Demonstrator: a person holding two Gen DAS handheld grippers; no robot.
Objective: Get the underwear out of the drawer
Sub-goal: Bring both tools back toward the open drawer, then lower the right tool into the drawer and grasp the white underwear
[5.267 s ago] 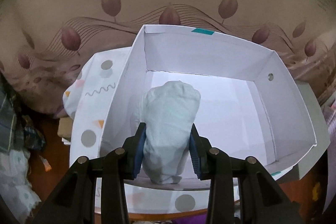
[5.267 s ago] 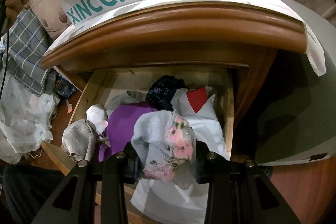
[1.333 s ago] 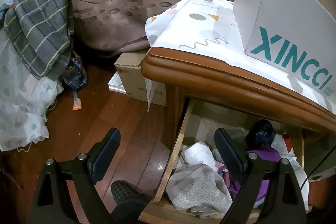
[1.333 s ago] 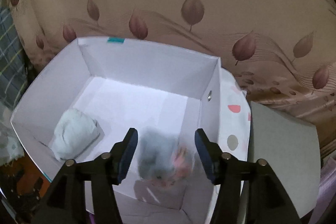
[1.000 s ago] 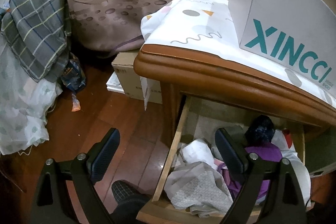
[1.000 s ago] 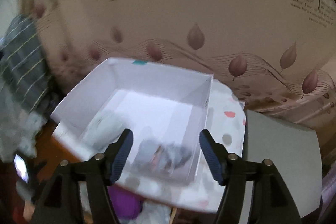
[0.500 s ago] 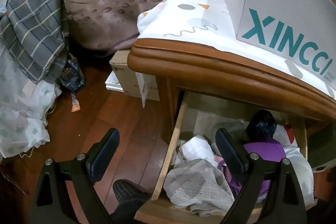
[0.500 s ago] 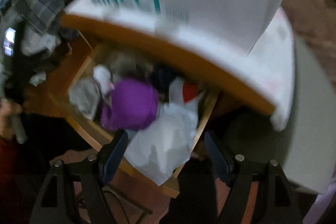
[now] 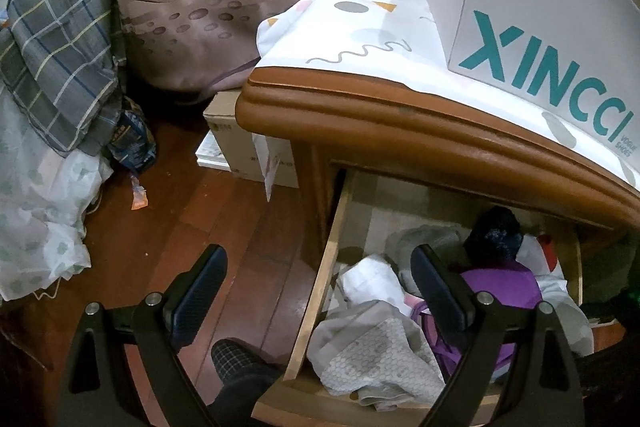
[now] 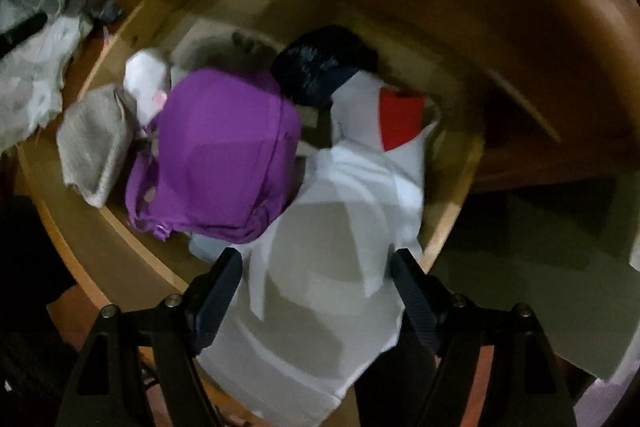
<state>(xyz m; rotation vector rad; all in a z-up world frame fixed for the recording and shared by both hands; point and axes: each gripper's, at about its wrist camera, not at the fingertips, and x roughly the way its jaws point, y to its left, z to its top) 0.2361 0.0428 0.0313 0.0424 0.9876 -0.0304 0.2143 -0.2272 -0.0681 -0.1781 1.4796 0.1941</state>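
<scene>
Your right gripper (image 10: 316, 287) points down into the open drawer (image 10: 132, 247), its fingers having just been spreading with nothing pinched, over the white garment (image 10: 340, 227); the purple underwear (image 10: 220, 151) lies just left of it (picture blurred); your left gripper (image 9: 316, 287) hangs spread wide and empty over the drawer's left edge.
</scene>
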